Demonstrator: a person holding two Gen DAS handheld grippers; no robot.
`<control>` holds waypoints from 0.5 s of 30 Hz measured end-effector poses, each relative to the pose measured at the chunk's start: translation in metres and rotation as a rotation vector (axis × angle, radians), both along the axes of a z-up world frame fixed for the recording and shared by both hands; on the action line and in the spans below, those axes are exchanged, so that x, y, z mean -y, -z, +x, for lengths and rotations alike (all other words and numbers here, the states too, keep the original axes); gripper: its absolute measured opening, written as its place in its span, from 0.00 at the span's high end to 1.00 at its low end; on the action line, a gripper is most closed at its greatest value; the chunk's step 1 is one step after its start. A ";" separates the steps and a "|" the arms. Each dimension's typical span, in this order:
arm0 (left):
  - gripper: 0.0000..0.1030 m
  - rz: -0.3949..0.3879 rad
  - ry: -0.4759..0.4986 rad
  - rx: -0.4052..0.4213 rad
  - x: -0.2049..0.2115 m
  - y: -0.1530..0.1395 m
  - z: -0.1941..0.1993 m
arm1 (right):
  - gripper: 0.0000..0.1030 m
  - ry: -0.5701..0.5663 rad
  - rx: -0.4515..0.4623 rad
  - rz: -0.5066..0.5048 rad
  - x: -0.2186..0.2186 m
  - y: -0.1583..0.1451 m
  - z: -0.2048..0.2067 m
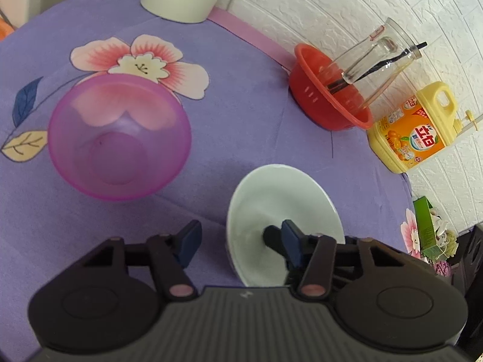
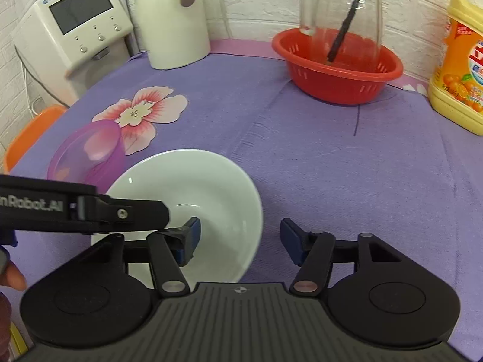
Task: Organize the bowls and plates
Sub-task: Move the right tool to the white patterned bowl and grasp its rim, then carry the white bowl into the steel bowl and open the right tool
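A white bowl (image 1: 283,199) (image 2: 193,181) rests on the purple flowered tablecloth (image 1: 226,126), close in front of both grippers. My left gripper (image 1: 241,241) is open and straddles the bowl's left rim, one blue pad inside the bowl and one outside on the cloth. My right gripper (image 2: 240,238) is open and straddles the bowl's right rim in the same way. Neither gripper's pads press on the rim. In the right wrist view the left gripper's black finger (image 2: 135,211) reaches in from the left, close to my right gripper's inner finger. A translucent purple bowl (image 1: 120,138) (image 2: 87,157) stands empty to the left.
At the back by the white brick wall, a red slotted basket (image 1: 329,96) (image 2: 338,69) holds a glass jar (image 1: 374,63) with a black stick. A yellow detergent bottle (image 1: 416,126) (image 2: 459,60) stands right of it, with a white kettle (image 2: 172,21) and a white appliance (image 2: 75,27) back left. A person's fingers (image 2: 12,274) show at the left edge.
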State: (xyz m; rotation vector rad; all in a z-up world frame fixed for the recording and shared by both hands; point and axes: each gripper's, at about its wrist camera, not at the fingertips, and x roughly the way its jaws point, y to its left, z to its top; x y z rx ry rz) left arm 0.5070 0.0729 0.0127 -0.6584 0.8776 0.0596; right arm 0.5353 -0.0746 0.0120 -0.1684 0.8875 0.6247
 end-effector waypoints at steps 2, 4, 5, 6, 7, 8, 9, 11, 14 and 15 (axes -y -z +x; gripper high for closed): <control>0.63 0.010 0.024 0.009 0.002 0.000 0.001 | 0.20 -0.011 0.007 -0.005 -0.003 0.000 -0.003; 0.77 0.008 0.030 0.006 0.002 0.003 0.003 | 0.28 -0.016 0.010 -0.003 -0.001 -0.001 -0.005; 0.80 0.008 0.031 0.003 0.002 0.005 0.004 | 0.35 -0.015 0.009 0.001 -0.001 -0.001 -0.005; 0.82 0.008 0.023 0.002 0.002 0.006 0.005 | 0.39 -0.010 0.007 0.008 -0.001 0.000 -0.005; 0.83 0.011 0.018 -0.001 0.002 0.007 0.006 | 0.39 -0.006 0.011 0.008 -0.002 0.000 -0.005; 0.83 0.025 0.021 -0.001 0.003 0.006 0.007 | 0.39 -0.006 0.020 0.003 -0.004 0.000 -0.007; 0.83 0.045 0.026 -0.002 0.005 0.005 0.006 | 0.39 -0.007 0.025 -0.001 -0.005 0.000 -0.008; 0.83 0.063 0.034 -0.003 0.006 0.004 0.003 | 0.39 -0.016 0.022 -0.003 -0.007 0.000 -0.011; 0.83 0.063 0.044 0.000 0.005 0.003 -0.003 | 0.39 -0.021 0.020 0.003 -0.005 0.000 -0.017; 0.83 0.064 0.045 0.000 0.006 0.002 -0.006 | 0.39 -0.022 0.020 0.004 -0.005 0.000 -0.019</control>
